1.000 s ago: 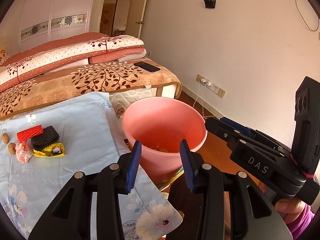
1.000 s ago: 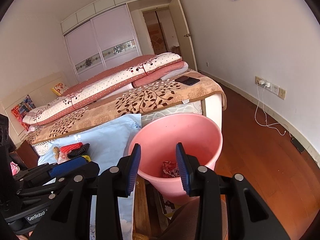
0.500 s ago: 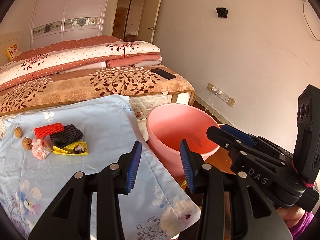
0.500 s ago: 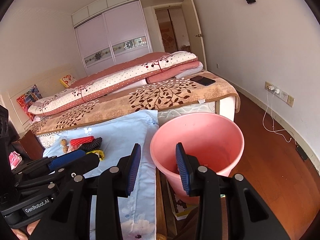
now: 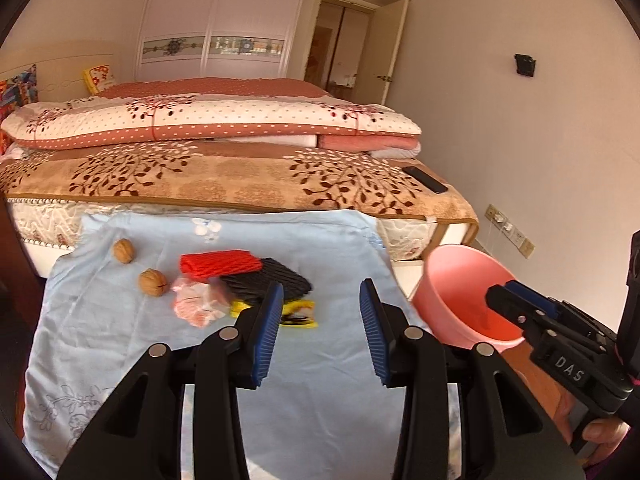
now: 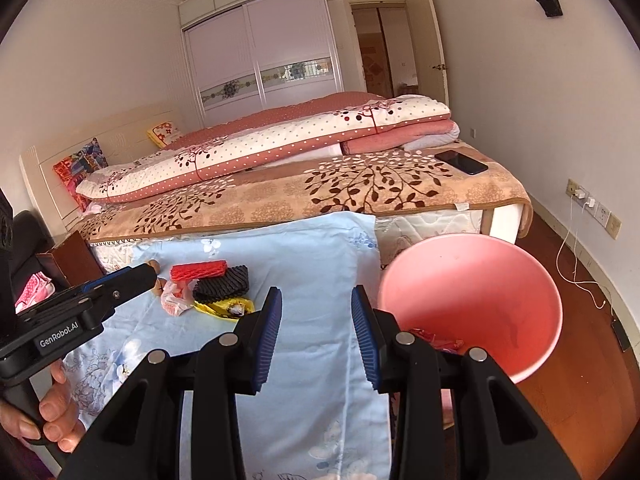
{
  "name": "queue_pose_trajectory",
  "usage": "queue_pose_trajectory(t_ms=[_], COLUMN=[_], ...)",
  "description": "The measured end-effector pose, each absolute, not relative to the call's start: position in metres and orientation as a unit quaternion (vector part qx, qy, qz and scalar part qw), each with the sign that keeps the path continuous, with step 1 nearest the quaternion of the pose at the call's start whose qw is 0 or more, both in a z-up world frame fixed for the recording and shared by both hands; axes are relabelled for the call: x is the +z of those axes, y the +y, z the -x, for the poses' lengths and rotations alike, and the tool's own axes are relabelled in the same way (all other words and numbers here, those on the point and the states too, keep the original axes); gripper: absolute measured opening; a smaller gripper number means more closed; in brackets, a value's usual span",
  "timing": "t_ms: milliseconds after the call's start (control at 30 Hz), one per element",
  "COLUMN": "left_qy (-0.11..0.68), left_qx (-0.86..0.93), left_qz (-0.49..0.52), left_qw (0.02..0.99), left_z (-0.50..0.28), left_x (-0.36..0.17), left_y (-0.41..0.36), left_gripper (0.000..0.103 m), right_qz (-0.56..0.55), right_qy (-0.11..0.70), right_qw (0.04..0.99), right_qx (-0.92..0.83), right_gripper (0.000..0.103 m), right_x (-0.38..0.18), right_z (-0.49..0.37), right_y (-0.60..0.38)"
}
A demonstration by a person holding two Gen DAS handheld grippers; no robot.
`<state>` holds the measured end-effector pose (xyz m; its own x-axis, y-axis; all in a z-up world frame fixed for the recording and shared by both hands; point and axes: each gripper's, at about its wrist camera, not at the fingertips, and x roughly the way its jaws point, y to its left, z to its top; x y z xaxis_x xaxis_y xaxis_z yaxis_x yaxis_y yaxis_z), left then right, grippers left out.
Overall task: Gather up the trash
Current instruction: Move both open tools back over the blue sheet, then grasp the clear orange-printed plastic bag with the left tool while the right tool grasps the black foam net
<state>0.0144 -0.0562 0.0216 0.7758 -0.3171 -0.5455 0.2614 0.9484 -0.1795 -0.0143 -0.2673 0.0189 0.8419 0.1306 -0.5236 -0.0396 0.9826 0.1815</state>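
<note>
Both grippers, left [image 5: 320, 312] and right [image 6: 316, 320], are hovering spread and empty over the cloth [image 5: 312, 392], wrappers [image 5: 240, 284] lying toward its far-left part, bin [image 6: 472, 304] beside its right edge, probably holding scraps.

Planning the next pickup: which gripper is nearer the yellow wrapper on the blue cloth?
Left. The left gripper hovers open right at the yellow wrapper, whose edge sits beside its left finger. The right gripper is open farther toward the pink bucket.

A bed [image 5: 240, 184] fills the room behind, covered by a tan leaf-patterned blanket [image 6: 360, 192] with a folded dotted quilt [image 5: 208, 124] on top. A dark phone [image 6: 461, 162] lies near the blanket's right corner. White wardrobe doors [image 6: 264, 52] stand beyond.
</note>
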Motion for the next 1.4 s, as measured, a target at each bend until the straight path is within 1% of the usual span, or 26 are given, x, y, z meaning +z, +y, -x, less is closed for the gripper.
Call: queue_pose_trajectory(t_ms=[200,433,600,867,900,933,967,1033,1067,1100,1167,1333,1400], left_qy=[0.334,0.376,0.398,0.421,0.426,0.429,0.43,0.429,0.429,0.431,0.44,0.435,0.426], left_qx=[-0.104,-0.07,-0.074,-0.061,-0.06,-0.06,-0.061,-0.065,-0.067,-0.069,-0.085,-0.112,-0.115], left_qz=[0.079,0.112,0.131,0.119,0.121,0.123,0.125,0.13,0.132,0.136,0.15,0.151,0.15], left_qw=[0.934,0.917,0.905,0.897,0.894,0.893,0.892,0.892,0.891,0.89,0.882,0.88,0.885], left_z=[-0.038,-0.065,-0.092,-0.124,-0.126,-0.127,-0.128,-0.127,-0.126,-0.126,-0.127,-0.122,-0.119], left_x=[-0.001,-0.028,-0.038,-0.059,-0.063,-0.067,-0.069,-0.072,-0.073,-0.074,-0.078,-0.081,-0.081], left_y=[-0.001,0.031,0.029,0.024,0.025,0.026,0.027,0.029,0.03,0.03,0.031,0.025,0.024], left_gripper=[0.04,0.04,0.04,0.04,0.04,0.04,0.04,0.041,0.045,0.047,0.048,0.047,0.041], right_qz=[-0.066,-0.057,-0.051,-0.053,-0.055,-0.059,-0.063,-0.068,-0.069,-0.07,-0.073,-0.071,-0.077], right_qy=[0.297,0.324,0.342,0.358,0.361,0.362,0.363,0.367,0.37,0.373,0.381,0.4,0.409], right_qw=[0.95,0.94,0.933,0.926,0.925,0.924,0.923,0.919,0.917,0.915,0.911,0.901,0.897], right_qx=[0.071,0.094,0.099,0.104,0.107,0.11,0.113,0.125,0.13,0.134,0.142,0.149,0.15], right_gripper=[0.035,0.036,0.036,0.036,0.038,0.046,0.048,0.048,0.048,0.048,0.048,0.048,0.048], right_x=[0.012,-0.003,-0.013,-0.024,-0.025,-0.027,-0.028,-0.032,-0.034,-0.036,-0.041,-0.056,-0.062], right_z=[-0.018,-0.048,-0.063,-0.089,-0.093,-0.097,-0.101,-0.109,-0.114,-0.118,-0.127,-0.146,-0.154], right_y=[-0.24,-0.222,-0.215,-0.208,-0.207,-0.206,-0.204,-0.201,-0.198,-0.196,-0.191,-0.182,-0.183])
